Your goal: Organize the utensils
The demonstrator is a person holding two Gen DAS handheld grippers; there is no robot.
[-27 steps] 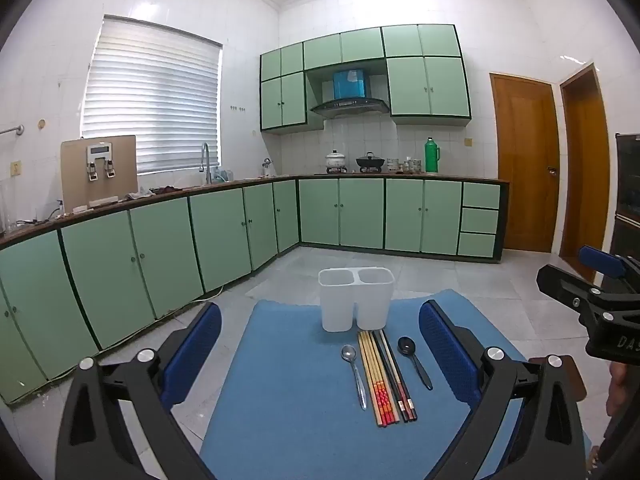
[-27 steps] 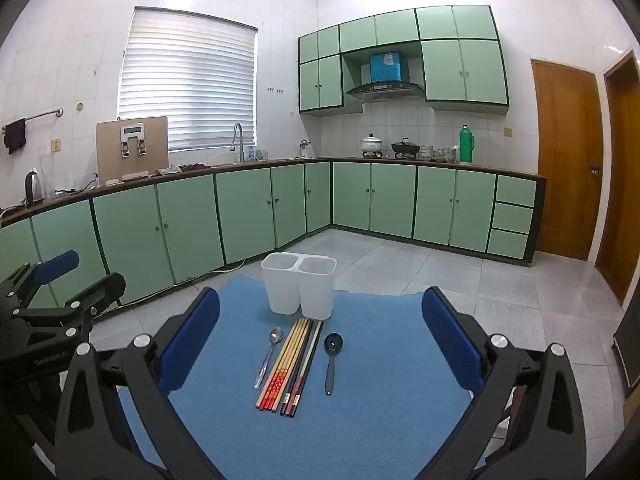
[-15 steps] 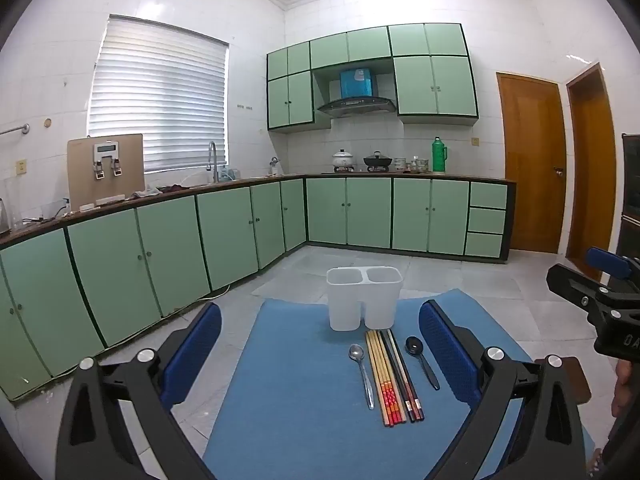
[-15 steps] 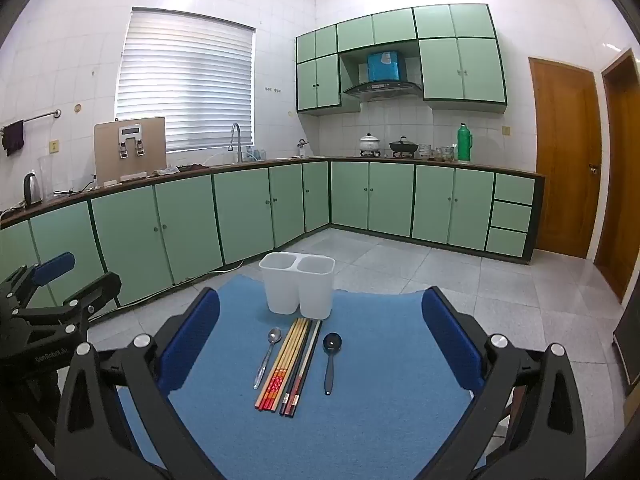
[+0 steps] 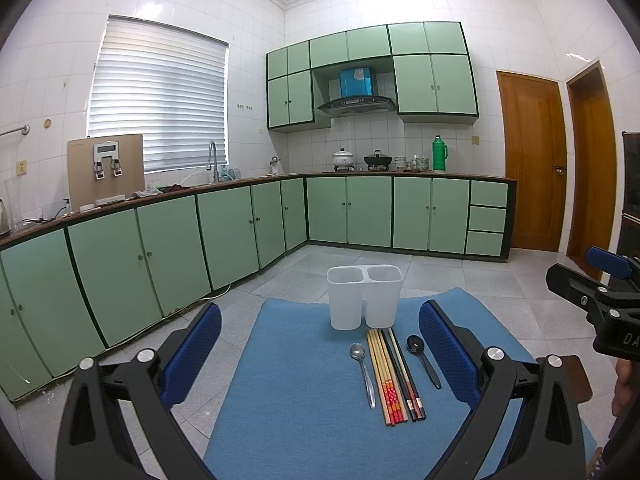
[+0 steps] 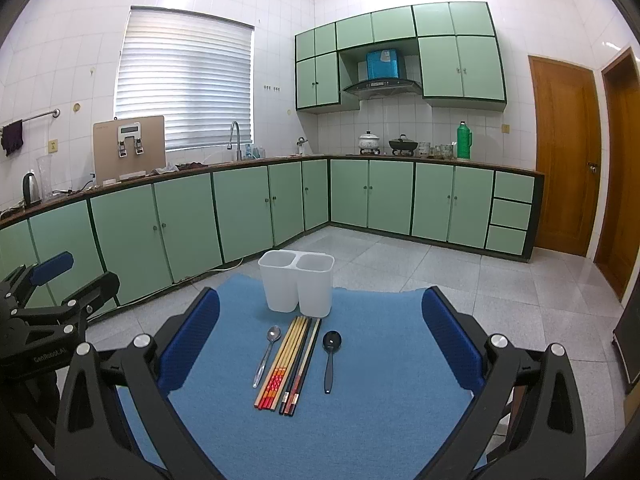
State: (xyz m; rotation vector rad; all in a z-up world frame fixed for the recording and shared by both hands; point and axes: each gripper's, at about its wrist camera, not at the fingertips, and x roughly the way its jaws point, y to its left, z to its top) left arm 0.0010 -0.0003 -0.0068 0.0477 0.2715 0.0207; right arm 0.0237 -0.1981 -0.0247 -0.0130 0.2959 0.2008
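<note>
Our fingers stand wide on both tools, the left gripper (image 5: 320, 344) and the right gripper (image 6: 320, 336) each holding nothing, poised above the near edge of the blue mat (image 6: 380, 412). We count one white two-compartment holder (image 6: 297, 286) at the far end of the mat, both wells empty. Near it lie one metal spoon (image 6: 267, 354) on the left, one black spoon (image 6: 330, 358) on the right, and between them a touching bundle of chopsticks (image 6: 290, 364); we cannot count them surely. On the left gripper's body, seen from the right camera, we read "GenRobot.AI".
</note>
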